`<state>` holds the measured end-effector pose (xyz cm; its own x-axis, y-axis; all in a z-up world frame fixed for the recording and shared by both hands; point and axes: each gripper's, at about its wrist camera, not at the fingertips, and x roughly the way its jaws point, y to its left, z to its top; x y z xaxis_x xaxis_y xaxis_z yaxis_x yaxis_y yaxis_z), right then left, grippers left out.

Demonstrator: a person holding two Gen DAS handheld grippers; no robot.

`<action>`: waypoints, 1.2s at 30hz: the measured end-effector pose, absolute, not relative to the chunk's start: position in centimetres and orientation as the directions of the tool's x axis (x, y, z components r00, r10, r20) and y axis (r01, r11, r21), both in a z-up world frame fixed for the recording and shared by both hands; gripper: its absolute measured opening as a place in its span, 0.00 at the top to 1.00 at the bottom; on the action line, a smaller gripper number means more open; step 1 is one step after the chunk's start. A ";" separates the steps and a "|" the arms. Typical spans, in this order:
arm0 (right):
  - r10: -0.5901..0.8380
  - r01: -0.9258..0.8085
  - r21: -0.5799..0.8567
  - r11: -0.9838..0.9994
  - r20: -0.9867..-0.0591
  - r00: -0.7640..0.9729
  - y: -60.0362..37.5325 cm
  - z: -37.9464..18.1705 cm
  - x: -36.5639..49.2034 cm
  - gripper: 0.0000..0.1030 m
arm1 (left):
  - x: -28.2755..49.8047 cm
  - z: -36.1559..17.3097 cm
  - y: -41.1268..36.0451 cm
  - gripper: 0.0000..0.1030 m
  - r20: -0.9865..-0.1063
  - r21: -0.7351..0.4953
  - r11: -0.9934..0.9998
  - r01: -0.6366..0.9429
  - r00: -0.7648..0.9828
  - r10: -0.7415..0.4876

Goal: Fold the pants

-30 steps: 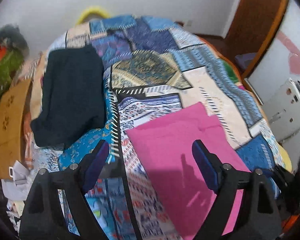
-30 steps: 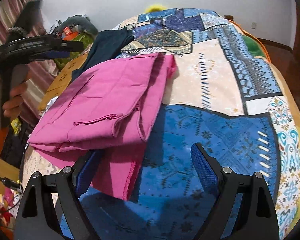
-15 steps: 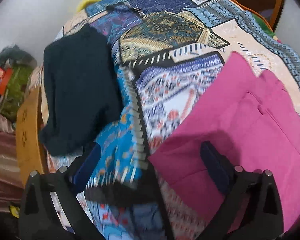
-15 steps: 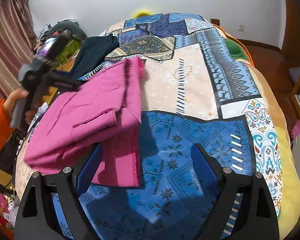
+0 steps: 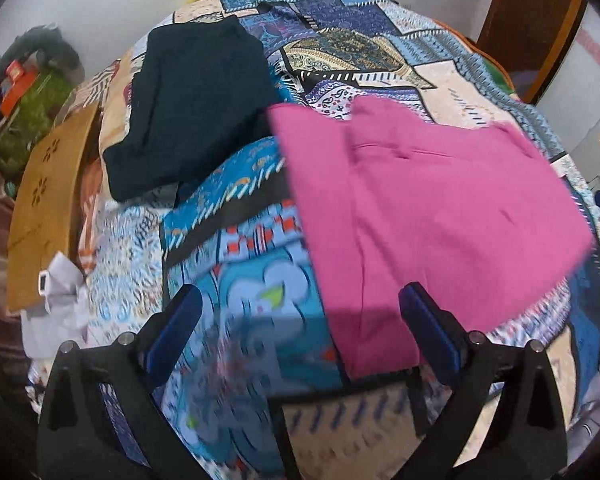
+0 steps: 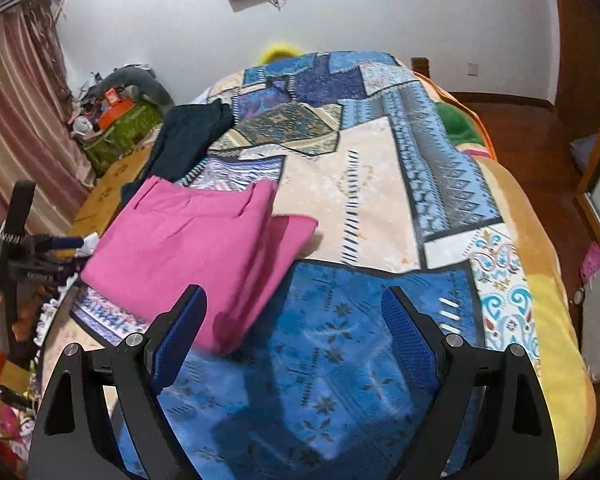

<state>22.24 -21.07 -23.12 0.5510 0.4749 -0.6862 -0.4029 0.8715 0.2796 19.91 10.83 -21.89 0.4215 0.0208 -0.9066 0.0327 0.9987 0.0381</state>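
The pink pants [image 5: 428,208] lie folded in a flat stack on the patchwork bedspread [image 5: 236,280]. They also show in the right wrist view [image 6: 196,248], left of centre. My left gripper [image 5: 300,324] is open and empty, held above the near edge of the pants. My right gripper [image 6: 294,320] is open and empty, above the blue patch beside the pants' near corner. The left gripper also shows in the right wrist view [image 6: 60,245], at the far left beside the bed.
A folded dark navy garment [image 5: 192,104] lies on the bed beyond the pants, also in the right wrist view [image 6: 188,136]. A wooden board [image 5: 48,204] and clutter [image 5: 24,92] stand at the bed's left side. The wood floor [image 6: 540,152] lies to the right.
Both grippers have pulled back from the pants. The pants now lie flatter and more compact on the bed. The left gripper has moved off to the bed's left side.
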 end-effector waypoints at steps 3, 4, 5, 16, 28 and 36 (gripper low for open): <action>0.499 -0.441 0.277 0.854 -0.678 0.539 -20.0 -23.1 22.3 0.19 | 19.2 -21.4 10.4 0.02 -0.890 0.052 0.998 0.018 0.454 0.039; 0.504 -0.450 0.276 0.849 -0.679 0.534 -19.6 -23.2 22.4 0.24 | 19.0 -21.3 10.3 0.03 -0.882 0.067 0.998 0.013 0.468 0.053; 0.510 -0.457 0.279 0.844 -0.683 0.524 -19.1 -23.3 22.6 0.31 | 18.7 -21.2 10.1 0.08 -0.876 0.075 0.997 0.013 0.479 0.060; 0.590 -0.444 0.424 0.789 -0.723 0.360 -16.8 -26.6 26.4 0.78 | 16.8 -21.1 9.3 0.77 -0.847 -0.053 0.999 -0.004 0.530 -0.043; 0.486 -0.553 0.228 0.802 -0.787 0.380 -16.7 -25.9 25.0 0.88 | 17.2 -20.5 11.9 0.81 -0.856 -0.006 0.998 -0.055 0.516 0.024; 0.521 -0.545 0.250 0.800 -0.739 0.427 -16.8 -23.1 27.1 0.69 | 20.2 -16.5 10.7 0.66 -0.810 -0.029 1.000 0.005 0.586 -0.026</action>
<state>27.07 -16.80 -23.11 0.4268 0.5215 -0.7389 -0.5450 0.8003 0.2500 20.17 10.73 -16.46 0.5858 -0.0261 -0.8100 0.0047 0.9996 -0.0288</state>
